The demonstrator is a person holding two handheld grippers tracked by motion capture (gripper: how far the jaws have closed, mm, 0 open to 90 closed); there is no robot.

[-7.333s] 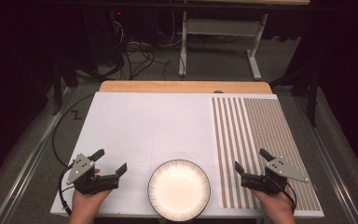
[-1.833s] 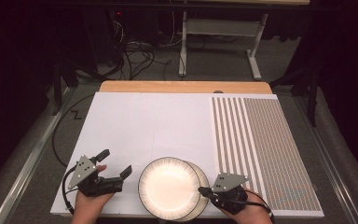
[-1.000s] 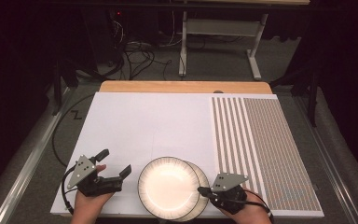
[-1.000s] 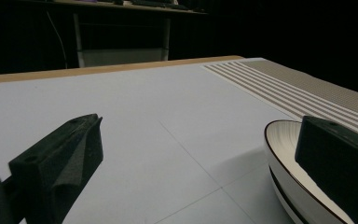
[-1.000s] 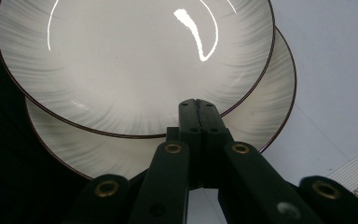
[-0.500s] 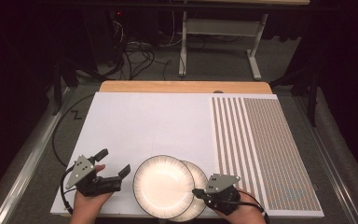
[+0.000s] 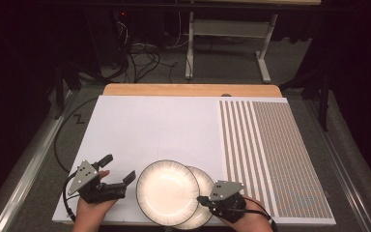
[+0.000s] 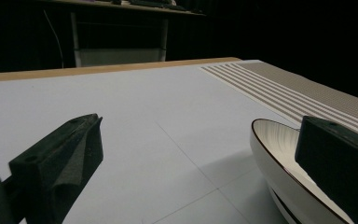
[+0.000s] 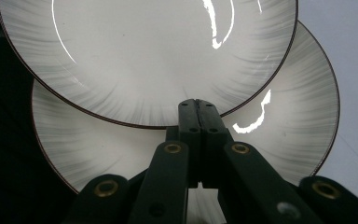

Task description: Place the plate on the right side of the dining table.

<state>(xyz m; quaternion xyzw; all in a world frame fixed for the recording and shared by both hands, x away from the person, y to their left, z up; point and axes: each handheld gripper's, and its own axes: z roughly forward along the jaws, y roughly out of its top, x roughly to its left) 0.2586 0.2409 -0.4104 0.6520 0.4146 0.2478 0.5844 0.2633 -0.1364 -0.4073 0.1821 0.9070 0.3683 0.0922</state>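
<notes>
The right claw has its jaws pressed flat together, and their joined tips meet the near rim of the upper plate, which they pinch there; in the high view this right claw sits at the near edge of the counter, pointing left towards the plates. The upper plate is white with a thin dark rim and fine grey streaks running inward, and it lies overlapping the lower plate, shifted off to the left so that a crescent of the lower one shows on the right. In the right gripper view the lower plate spreads out beneath and beside the jaws, with bright glints on both dishes. The left claw is spread wide with nothing between its jaws, held just left of the upper plate; in the left gripper view the left claw frames bare counter, and the rim of the upper plate rises just beside its right-hand jaw. Both plates rest near the front middle of the white counter, with the striped mat covering the counter's right part.
</notes>
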